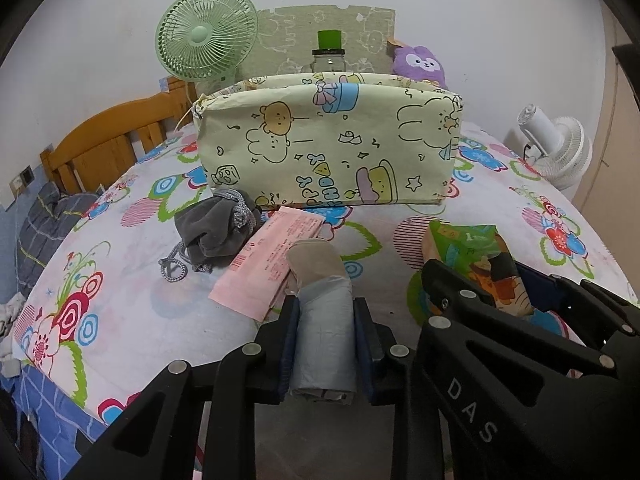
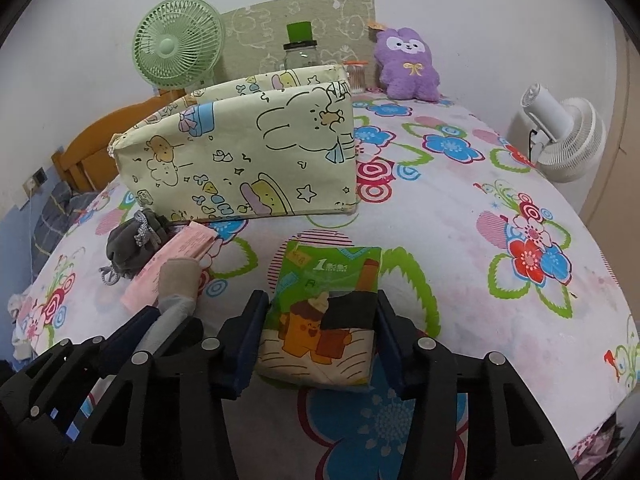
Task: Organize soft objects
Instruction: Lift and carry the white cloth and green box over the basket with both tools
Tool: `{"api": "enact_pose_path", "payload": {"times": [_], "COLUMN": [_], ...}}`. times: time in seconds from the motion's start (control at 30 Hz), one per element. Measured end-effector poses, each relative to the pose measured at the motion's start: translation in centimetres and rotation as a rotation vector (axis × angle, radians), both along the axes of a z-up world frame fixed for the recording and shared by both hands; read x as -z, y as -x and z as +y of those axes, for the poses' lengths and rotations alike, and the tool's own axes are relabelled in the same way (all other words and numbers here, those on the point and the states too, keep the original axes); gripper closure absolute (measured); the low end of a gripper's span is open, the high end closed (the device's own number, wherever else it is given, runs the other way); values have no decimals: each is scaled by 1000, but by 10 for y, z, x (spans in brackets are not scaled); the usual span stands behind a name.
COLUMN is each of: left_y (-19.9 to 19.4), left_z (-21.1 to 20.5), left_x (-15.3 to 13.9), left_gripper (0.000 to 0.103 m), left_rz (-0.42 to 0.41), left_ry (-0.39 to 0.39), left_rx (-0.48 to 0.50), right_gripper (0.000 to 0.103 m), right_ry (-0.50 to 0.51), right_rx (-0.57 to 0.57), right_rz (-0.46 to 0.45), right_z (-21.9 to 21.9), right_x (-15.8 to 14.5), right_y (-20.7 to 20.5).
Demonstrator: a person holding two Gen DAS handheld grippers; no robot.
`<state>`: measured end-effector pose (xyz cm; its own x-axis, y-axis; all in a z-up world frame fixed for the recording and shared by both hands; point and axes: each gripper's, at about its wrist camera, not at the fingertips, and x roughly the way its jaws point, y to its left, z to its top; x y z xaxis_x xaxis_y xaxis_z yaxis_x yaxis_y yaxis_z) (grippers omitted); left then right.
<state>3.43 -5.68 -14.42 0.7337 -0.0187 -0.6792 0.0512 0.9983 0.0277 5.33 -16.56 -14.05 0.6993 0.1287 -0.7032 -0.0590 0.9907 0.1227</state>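
Note:
My left gripper (image 1: 324, 312) is shut on a grey-and-beige rolled cloth (image 1: 322, 320), held just above the bed; it also shows in the right wrist view (image 2: 176, 292). My right gripper (image 2: 320, 320) is shut on a green tissue pack (image 2: 324, 316), seen too in the left wrist view (image 1: 476, 256). A yellow cartoon-print fabric bin (image 1: 328, 140) (image 2: 240, 156) stands open ahead. A pink flat packet (image 1: 268, 264) (image 2: 168, 264) and a grey drawstring pouch (image 1: 216, 228) (image 2: 132, 244) lie in front of the bin's left end.
A purple plush (image 2: 406, 64) sits at the back by the wall, with a glass jar (image 2: 300, 54) behind the bin. A green fan (image 1: 206, 34) stands back left, a white fan (image 2: 560, 136) at right. The wooden headboard (image 1: 104, 148) is at left.

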Motion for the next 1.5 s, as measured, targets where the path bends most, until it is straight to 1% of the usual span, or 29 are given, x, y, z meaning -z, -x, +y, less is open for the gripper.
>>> {"api": "enact_pose_path", "payload": {"times": [0.2,0.4,0.53,0.67,0.87,1.03,1.5], "left_y": [4,10,13,15,18,20,22], "left_z": [0,1,1,2,2,3,7], "left_x": [-7,-19,-30,-43,-61,-75,-119], "left_gripper": [78,78,78,78,78,78,78], "left_rz": [-13,-39,-58,-74,-102,-110,-186], "left_ry": [7,16,25,50,50,64,40], "left_rx": [8,10,17,24,33,43,59], "right_gripper": [50,50,50,50,50,50,50], "right_ry": [1,2,0,-7,-15,-19,-46], "right_rx": [9,12,21,23,29,27,18], "right_rz": [-10,-34,-53,-74,-103,-125,-193], "right_z": [-1,-1,-1,-2,-2,-2,1], "right_x": [-7,-20,-32,-45,-65,-81,-125], "right_y": [5,10,13,17,22,25,28]}}
